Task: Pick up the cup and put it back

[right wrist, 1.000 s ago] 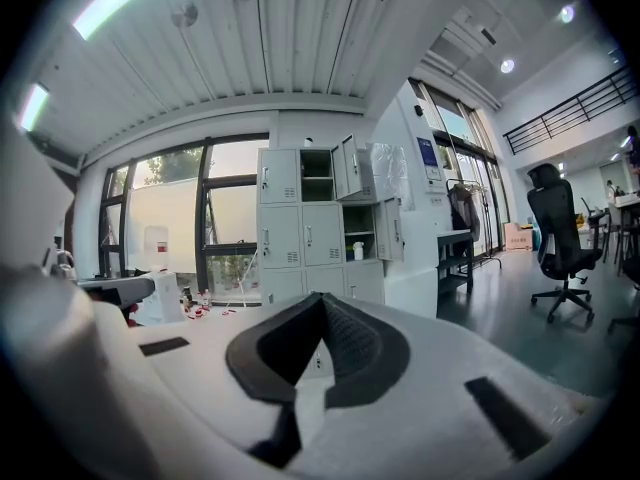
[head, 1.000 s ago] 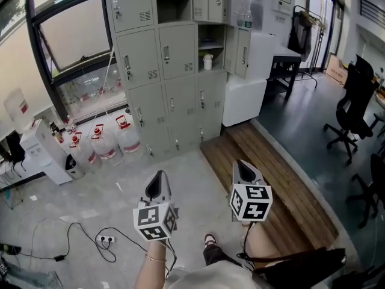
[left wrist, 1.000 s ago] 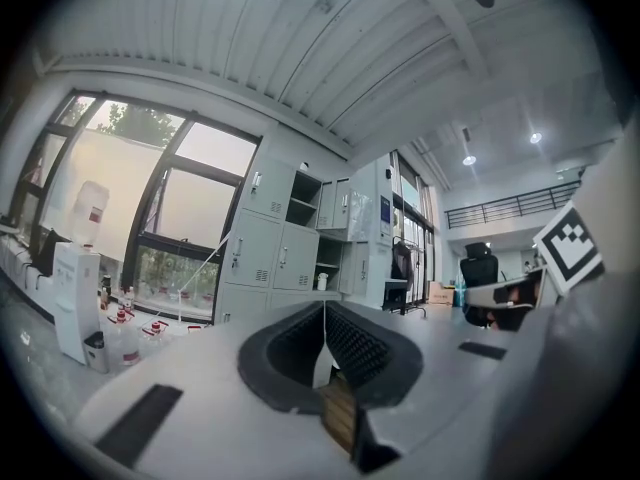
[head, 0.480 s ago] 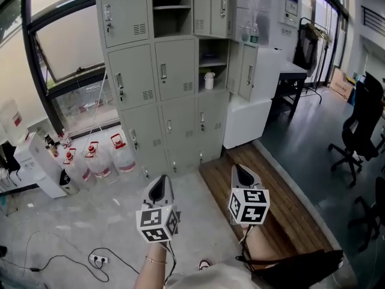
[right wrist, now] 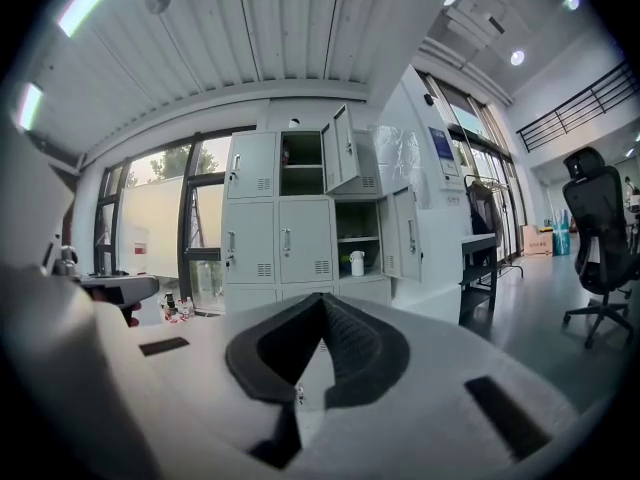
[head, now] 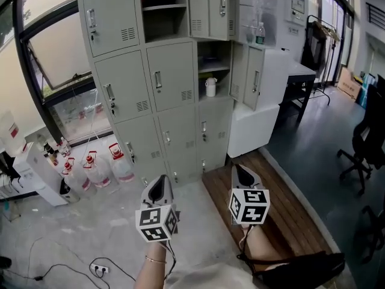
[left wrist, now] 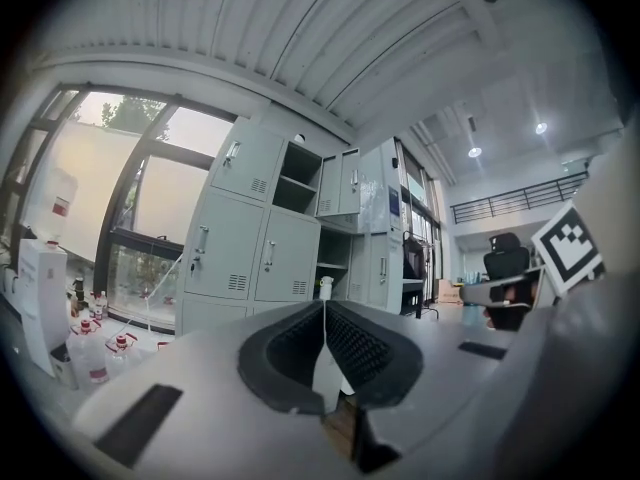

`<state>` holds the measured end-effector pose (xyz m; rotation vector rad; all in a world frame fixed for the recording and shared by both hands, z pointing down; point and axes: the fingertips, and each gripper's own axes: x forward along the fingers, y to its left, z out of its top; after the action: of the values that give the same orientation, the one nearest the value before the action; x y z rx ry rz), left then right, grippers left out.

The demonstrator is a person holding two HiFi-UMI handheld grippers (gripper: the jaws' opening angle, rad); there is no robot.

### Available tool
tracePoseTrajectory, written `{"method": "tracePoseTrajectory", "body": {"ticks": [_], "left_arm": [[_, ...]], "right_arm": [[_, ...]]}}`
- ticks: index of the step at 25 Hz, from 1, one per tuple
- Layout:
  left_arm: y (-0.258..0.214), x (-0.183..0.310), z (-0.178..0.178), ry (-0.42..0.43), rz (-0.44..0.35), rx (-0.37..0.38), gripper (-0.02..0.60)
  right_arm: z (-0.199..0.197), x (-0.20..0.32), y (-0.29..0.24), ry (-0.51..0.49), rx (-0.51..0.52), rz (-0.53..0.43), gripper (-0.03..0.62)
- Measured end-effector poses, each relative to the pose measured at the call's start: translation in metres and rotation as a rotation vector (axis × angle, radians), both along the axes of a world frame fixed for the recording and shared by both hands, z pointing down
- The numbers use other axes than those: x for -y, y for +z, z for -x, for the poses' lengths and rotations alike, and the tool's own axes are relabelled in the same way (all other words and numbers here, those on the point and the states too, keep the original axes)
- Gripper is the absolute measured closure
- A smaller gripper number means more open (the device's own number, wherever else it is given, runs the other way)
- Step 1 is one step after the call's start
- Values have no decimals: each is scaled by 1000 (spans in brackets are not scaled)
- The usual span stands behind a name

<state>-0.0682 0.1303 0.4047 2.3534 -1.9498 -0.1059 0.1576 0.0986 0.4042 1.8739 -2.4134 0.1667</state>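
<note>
Cup (head: pixel 210 87) nearer, well beyond closed fingers (head: pixel 157 189)

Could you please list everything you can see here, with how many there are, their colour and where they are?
Lockers: one bank, grey, at the back, some doors open.
Cup: one, white, on a shelf in an open locker compartment.
Water jugs: several, clear with red caps, on the floor below the window.
Power strip: one, white, on the floor at lower left, with a black cable.
Wooden platform: one, brown, on the floor right of the lockers.
Office chair: at least one, black, at the right edge.
Left gripper: one, grey, jaws together, empty.
Right gripper: one, grey, jaws together, empty.
</note>
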Motion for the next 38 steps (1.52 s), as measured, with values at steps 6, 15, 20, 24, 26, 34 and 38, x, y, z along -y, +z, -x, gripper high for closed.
{"method": "tracePoseTrajectory", "body": {"ticks": [6,15,20,24,26,34,38], "left_arm": [[18,44,0,4,38,9,571],[29,146,18,21,29,-2,571],[25,225,30,53,18,-3,571],[17,297,43,74,6,-16,571],[13,330,53,76,-2,-23,571],[17,432,97,62,9,-44,571],[32,454,101,60,54,-44,571]], "right_arm": [[1,46,22,-3,18,40,603],[14,135,39,21,15,43,602],[24,205,33,50,6,37,602],[35,271,18,73,-4,19,602],[44,302,11,83,-8,10,602],[76,396,3,108,-16,-9,602],[77,421,16,120,-15,18,602]]}}
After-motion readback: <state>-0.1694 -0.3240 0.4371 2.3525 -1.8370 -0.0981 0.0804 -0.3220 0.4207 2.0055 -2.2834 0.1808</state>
